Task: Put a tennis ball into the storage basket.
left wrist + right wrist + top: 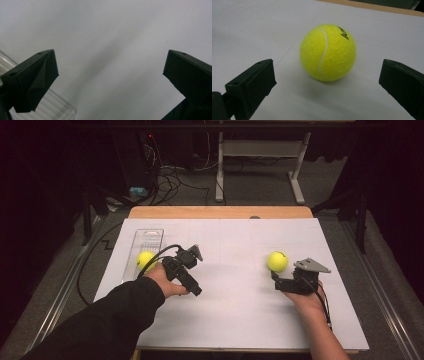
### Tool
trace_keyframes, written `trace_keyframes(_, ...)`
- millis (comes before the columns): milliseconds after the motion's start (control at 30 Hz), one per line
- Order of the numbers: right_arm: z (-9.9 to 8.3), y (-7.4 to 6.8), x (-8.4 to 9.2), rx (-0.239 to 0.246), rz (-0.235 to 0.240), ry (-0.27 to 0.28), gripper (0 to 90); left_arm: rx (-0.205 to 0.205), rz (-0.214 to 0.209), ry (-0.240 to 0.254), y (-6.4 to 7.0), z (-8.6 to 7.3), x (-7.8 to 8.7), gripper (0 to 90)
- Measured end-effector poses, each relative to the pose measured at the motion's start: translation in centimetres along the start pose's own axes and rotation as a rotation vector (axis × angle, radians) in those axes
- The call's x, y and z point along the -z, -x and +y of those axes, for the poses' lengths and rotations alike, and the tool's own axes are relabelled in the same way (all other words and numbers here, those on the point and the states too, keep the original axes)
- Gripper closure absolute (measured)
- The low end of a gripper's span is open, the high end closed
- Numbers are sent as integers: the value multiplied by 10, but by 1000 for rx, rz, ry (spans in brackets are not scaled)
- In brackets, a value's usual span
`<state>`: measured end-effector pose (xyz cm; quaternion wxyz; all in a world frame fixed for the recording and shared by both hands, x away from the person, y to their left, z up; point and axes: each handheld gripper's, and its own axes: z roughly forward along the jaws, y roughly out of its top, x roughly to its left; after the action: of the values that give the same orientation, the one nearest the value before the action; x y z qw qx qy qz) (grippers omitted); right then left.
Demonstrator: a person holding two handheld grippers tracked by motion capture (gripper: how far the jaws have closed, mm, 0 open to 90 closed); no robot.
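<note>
Two yellow tennis balls are on a white sheet (230, 285). One ball (146, 260) rests in a clear plastic tray (149, 237) at the left, just beside my left hand. My left gripper (194, 270) hovers right of the tray; its jaws (110, 62) stand wide open over bare sheet, with the tray's corner (60, 107) at lower left. The other ball (277, 261) lies on the sheet at the right. My right gripper (276, 280) sits just behind it, open. In the right gripper view the ball (327, 52) lies slightly beyond the gripper (327, 68), untouched.
The sheet covers a wooden table (220, 212) whose far edge shows bare. Behind it, on the floor, are a white desk frame (260, 150) and a tangle of cables (170, 180). Metal rails (380, 270) run along both sides.
</note>
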<state>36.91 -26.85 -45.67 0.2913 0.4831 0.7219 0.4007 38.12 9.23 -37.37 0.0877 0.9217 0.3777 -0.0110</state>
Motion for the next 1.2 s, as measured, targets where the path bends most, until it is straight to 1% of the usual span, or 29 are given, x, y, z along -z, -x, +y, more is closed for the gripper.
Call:
trace_keyframes(133, 7, 1, -10, -6, -3, -11, 17, -3, 2, -4, 0, 1, -2, 5)
trace_keyframes(233, 12, 2, -19, -20, -4, -24, 38, -6, -2, -8, 1, 1, -2, 5)
trace_keyframes(367, 18, 2, -29, -20, 0, -45, 86, -4, -1, -11, 2, 2, -3, 5)
trace_keyframes(500, 23, 2, -39, -38, -2, -83, 142, -6, -4, -9, 2, 1, -2, 5)
trace_keyframes(567, 23, 1, -44, -42, 13, -110, 165, -7, -4, -9, 2, 1, -2, 5)
trace_keyframes(633, 22, 0, -47, -35, 5, -131, 186, -7, -6, -8, 2, 1, -2, 5)
trace_keyframes(667, 22, 0, -47, -27, -4, -132, 208, -7, -7, -8, 2, 1, -2, 5)
trace_keyframes(733, 22, 1, -47, -30, -14, -133, 257, -8, -4, -9, 2, 1, -3, 5)
trace_keyframes(800, 22, 3, -47, -44, -9, -135, 262, -9, -3, -11, 2, 2, -3, 5)
trace_keyframes(867, 22, 4, -46, -46, -3, -136, 267, -14, -6, -15, 3, 2, -3, 5)
trace_keyframes(967, 21, 2, -47, -28, -17, -132, 275, -12, -6, -14, 4, 2, -4, 5)
trace_keyframes(1033, 22, 0, -46, -7, -26, -131, 278, -11, -4, -13, 4, 3, -4, 5)
trace_keyframes(1100, 22, -1, -44, -2, -22, -124, 279, -14, -11, -15, 4, 3, -4, 5)
trace_keyframes(1167, 23, -3, -39, 11, -15, -113, 280, -14, -12, -15, 5, 3, -4, 5)
trace_keyframes(1200, 23, -4, -37, 10, -9, -106, 279, -14, -10, -16, 5, 4, -4, 5)
